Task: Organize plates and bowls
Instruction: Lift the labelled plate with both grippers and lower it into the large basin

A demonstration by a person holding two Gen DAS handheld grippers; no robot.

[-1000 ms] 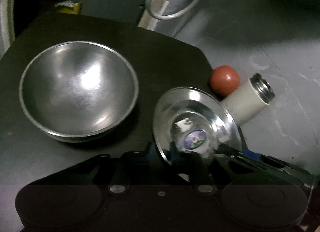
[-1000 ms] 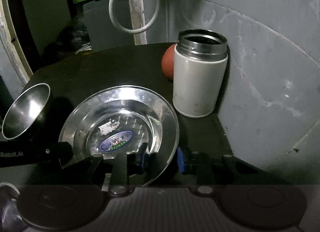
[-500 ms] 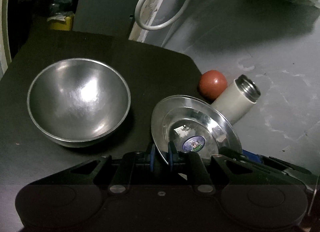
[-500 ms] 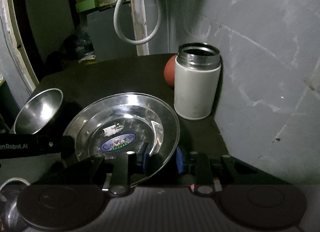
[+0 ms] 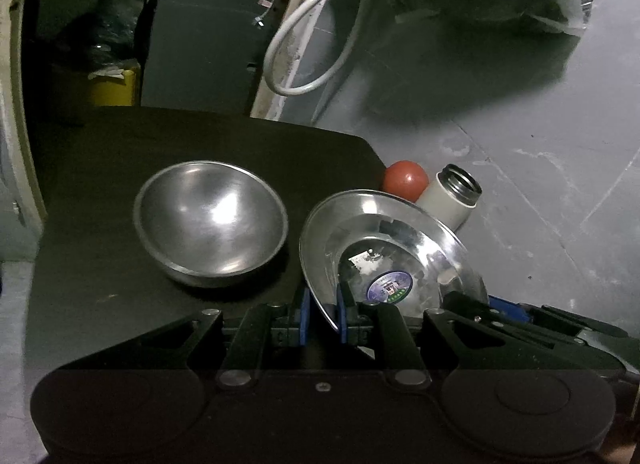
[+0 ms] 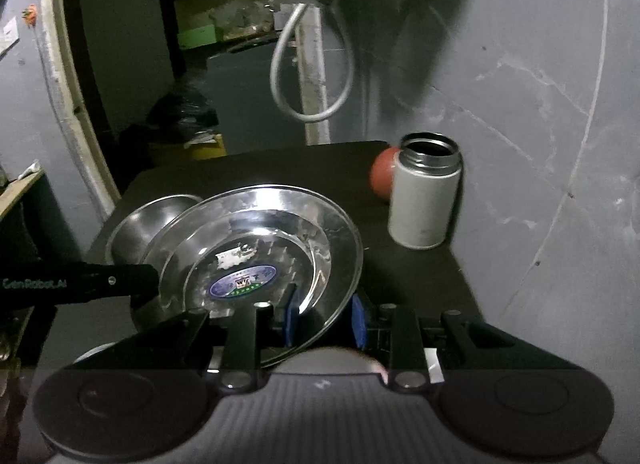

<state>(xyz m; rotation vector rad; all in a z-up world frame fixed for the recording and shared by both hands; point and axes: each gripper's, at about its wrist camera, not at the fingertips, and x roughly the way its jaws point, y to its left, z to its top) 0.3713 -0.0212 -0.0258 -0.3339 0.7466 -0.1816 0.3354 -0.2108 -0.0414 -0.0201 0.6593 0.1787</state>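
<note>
Currently both grippers pinch one steel plate (image 5: 384, 256) by opposite rims, left gripper (image 5: 322, 314) and right gripper (image 6: 320, 318), holding it tilted above the dark table (image 5: 160, 143) beside the bowl (image 5: 210, 221) (level it before lowering).

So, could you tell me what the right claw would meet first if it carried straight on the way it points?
The right claw already straddles the steel plate rim, so the plate itself comes first. Beyond it, probably bare black table, with the flask off to the right, though depth is unclear.
</note>
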